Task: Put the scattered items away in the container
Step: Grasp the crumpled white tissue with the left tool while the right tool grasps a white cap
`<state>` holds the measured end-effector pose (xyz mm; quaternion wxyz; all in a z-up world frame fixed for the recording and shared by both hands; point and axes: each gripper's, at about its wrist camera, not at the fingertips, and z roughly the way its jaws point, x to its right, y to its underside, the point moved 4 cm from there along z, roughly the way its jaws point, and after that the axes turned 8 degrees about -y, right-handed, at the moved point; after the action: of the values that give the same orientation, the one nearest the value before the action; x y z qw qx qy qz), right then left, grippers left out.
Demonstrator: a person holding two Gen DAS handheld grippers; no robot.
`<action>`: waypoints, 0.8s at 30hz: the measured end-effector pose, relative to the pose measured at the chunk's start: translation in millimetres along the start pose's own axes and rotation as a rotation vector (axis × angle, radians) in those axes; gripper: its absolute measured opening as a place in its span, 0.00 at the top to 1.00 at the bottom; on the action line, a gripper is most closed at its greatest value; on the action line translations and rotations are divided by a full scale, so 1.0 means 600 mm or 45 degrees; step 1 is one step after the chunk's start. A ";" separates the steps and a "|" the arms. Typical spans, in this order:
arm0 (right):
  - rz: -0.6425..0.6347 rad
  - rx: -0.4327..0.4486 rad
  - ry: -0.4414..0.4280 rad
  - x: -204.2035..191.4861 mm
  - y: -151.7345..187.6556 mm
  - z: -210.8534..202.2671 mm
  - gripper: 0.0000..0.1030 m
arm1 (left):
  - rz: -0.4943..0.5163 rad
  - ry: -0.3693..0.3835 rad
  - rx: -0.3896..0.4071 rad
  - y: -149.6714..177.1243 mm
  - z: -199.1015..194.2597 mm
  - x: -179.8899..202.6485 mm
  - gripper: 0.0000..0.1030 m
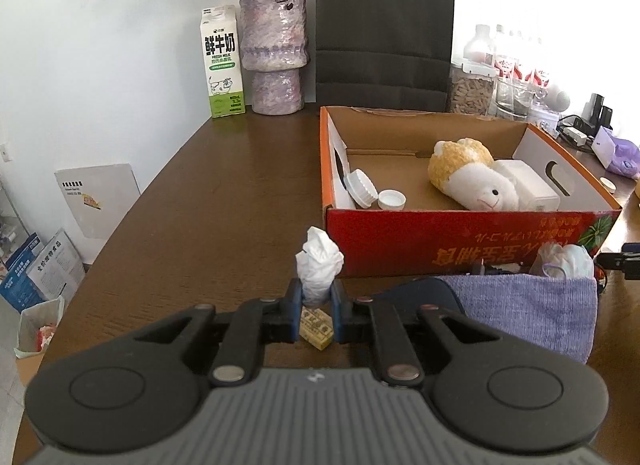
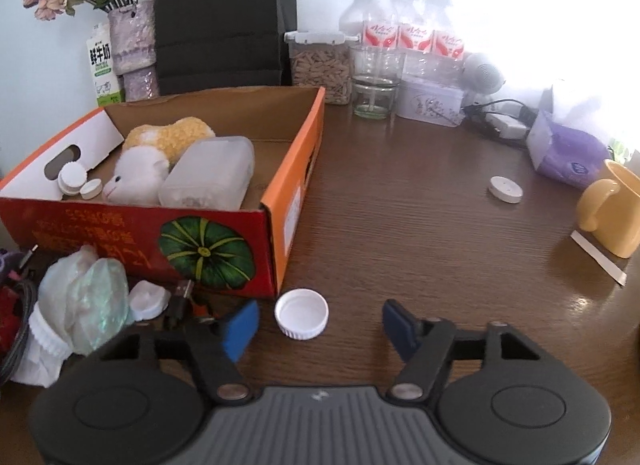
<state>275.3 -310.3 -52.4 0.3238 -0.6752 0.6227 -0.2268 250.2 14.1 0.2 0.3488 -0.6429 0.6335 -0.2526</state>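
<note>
**Mia:** From the left wrist view, what is already sitting in the box point(image 1: 460, 237)?

**Ben:** A fluffy toy lamb point(image 1: 472, 177), a see-through tub point(image 1: 532, 185) beside it, and two white lids point(image 1: 374, 191) at the left end. So some tidying is done.

**Mia:** And the left gripper point(image 1: 317, 301)?

**Ben:** Its jaws are pinching a scrunched white tissue point(image 1: 319, 265). It is hanging just near the front of the box, not inside yet. A small yellow block point(image 1: 317, 331) is lying on the table point(image 1: 224, 193) under the jaws. A purple cloth point(image 1: 528, 313) and a crumpled bag point(image 1: 566, 261) are waiting to the right.

**Mia:** Now the right wrist view?

**Ben:** The right gripper point(image 2: 318, 325) is hovering with its jaws spread apart and nothing pressed between them. A white cap point(image 2: 301, 313) is lying on the table between the tips, near the box's right front corner.

**Mia:** What else is left out?

**Ben:** A crumpled bag point(image 2: 86, 297), a small white piece point(image 2: 149, 299) and a black plug point(image 2: 181, 299) at the near left, and a round white lid point(image 2: 506, 189) far off to the right.

**Mia:** So how far along?

**Ben:** I think about halfway. Several things are still waiting outside.
</note>
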 end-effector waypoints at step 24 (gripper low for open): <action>-0.168 0.301 -0.114 -0.119 -0.105 -0.131 0.74 | -0.047 0.061 0.218 -0.091 -0.071 0.016 0.86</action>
<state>254.5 -251.2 53.7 0.4129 -0.6812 0.5309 -0.2890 253.1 -3.5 67.8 0.3826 -0.6160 0.6059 -0.3273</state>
